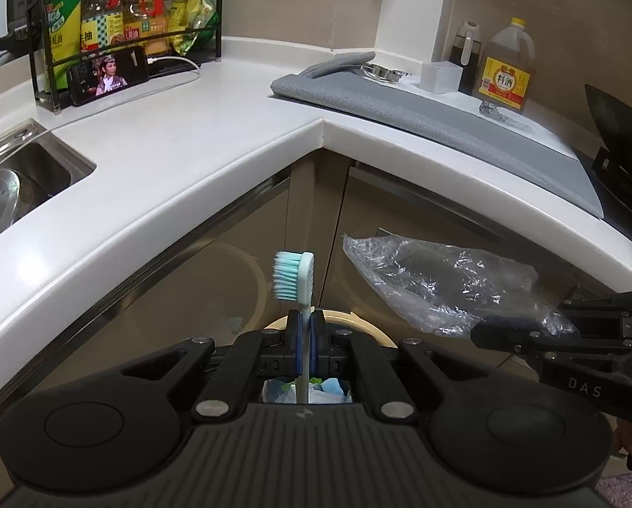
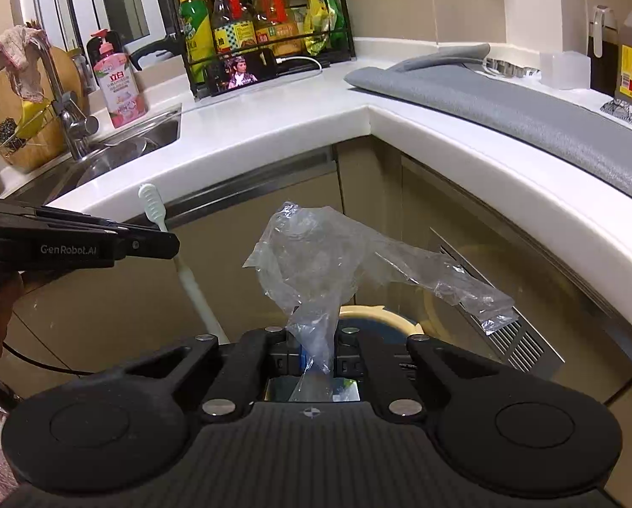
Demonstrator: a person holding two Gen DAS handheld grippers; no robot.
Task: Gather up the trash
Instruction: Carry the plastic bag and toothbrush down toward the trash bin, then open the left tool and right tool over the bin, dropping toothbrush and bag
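Observation:
My left gripper point(image 1: 306, 330) is shut on a pale green toothbrush point(image 1: 301, 279), held upright with its bristles facing left. It hangs over a round bin with a cream rim point(image 1: 358, 325), in front of the corner cabinets. My right gripper point(image 2: 316, 349) is shut on a crumpled clear plastic bag point(image 2: 316, 254), which fans out above the jaws over the same bin point(image 2: 379, 313). The right gripper also shows in the left wrist view point(image 1: 485, 332) with the bag point(image 1: 438, 283). The left gripper point(image 2: 174, 245) and toothbrush point(image 2: 151, 203) show at the left of the right wrist view.
A white L-shaped counter point(image 1: 180, 144) runs above the bin. A grey mat point(image 1: 443, 127), a cooking wine jug point(image 1: 506, 67), a foil scrap point(image 1: 491, 108), a bottle rack point(image 1: 125, 21), a phone point(image 1: 108, 74) and a steel sink point(image 2: 117, 148) are on it. A black wok point(image 1: 625, 135) stands at the right.

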